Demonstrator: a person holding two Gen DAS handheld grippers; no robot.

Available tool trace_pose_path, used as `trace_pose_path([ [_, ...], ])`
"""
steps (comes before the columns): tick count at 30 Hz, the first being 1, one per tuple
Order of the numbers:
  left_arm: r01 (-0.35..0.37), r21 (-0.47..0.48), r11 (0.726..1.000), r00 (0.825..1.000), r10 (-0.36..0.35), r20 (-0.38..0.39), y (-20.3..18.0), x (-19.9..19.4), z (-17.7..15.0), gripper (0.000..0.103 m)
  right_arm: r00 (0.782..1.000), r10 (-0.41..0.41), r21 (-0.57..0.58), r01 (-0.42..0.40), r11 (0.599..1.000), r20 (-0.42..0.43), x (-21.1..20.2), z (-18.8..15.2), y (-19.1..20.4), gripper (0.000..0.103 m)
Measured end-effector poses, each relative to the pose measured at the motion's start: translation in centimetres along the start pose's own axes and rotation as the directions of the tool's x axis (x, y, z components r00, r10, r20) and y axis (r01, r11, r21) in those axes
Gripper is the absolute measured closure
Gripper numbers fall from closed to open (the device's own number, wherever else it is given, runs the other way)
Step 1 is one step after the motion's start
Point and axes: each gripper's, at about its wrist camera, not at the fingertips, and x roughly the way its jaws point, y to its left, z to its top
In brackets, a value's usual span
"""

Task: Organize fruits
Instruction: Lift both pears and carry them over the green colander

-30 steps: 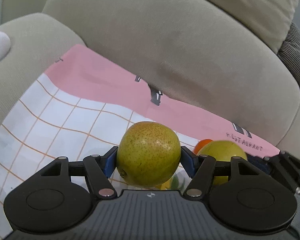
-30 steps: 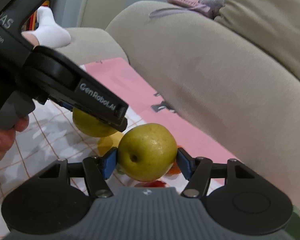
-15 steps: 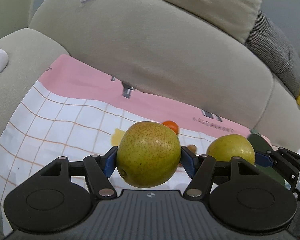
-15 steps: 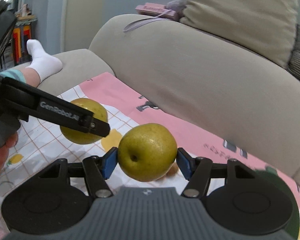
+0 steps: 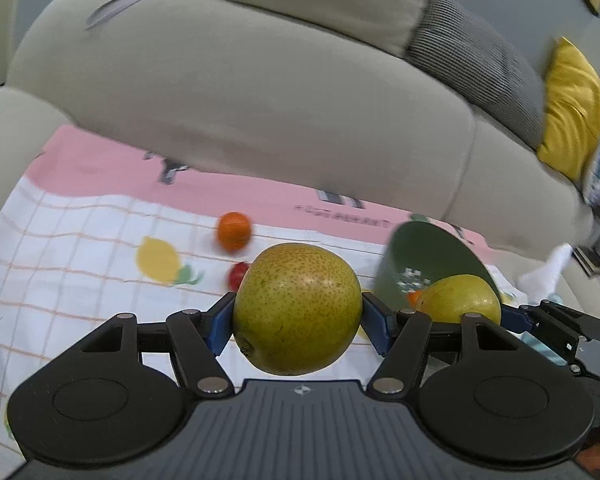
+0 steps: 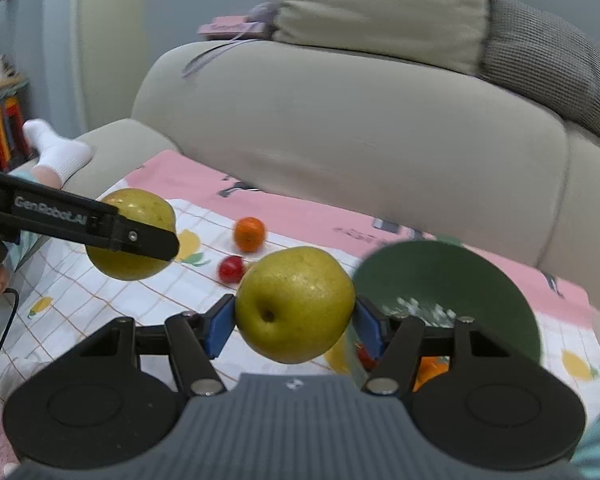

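Observation:
My left gripper (image 5: 298, 322) is shut on a yellow-green pear (image 5: 296, 304), held above the checked cloth. My right gripper (image 6: 294, 324) is shut on a second pear (image 6: 294, 304), also in the air. In the left wrist view the right gripper's pear (image 5: 460, 300) shows at the right, in front of a dark green bowl (image 5: 424, 256). In the right wrist view the left gripper's pear (image 6: 134, 240) hangs at the left, and the green bowl (image 6: 452, 280) stands just right of my right gripper. An orange (image 6: 250, 234) and a small red fruit (image 6: 231, 269) lie on the cloth.
The white-and-pink cloth (image 5: 80, 240) covers a beige sofa seat; the sofa back (image 5: 240, 112) rises right behind it. Grey and yellow cushions (image 5: 572, 108) sit at the right. A foot in a white sock (image 6: 56, 152) rests on the left armrest. More fruit (image 6: 430, 372) shows beside the bowl.
Both grippers have risen and swung right with their pears. The orange, the red fruit and the green bowl have come into view.

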Motion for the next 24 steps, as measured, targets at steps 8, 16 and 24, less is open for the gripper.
trace_pose_path([
  [8,0.063,0.118,0.991,0.997,-0.057,-0.05,-5.6,2.1,0.5,0.028,0.997,-0.078,0.095,0.076,0.993,0.015,-2.7,-1.6,-4.8,0.042],
  [16,0.107,0.244,0.964,0.989,-0.078,-0.123,-10.3,5.5,1.6,0.028,0.993,-0.12,0.1,0.121,0.988,-0.012,-2.6,-2.5,-8.6,0.042],
  [24,0.101,0.347,0.932,0.98,-0.034,-0.194,-13.3,9.6,2.2,0.028,0.988,-0.142,0.056,0.145,0.988,-0.055,0.7,-2.5,-11.3,0.042],
])
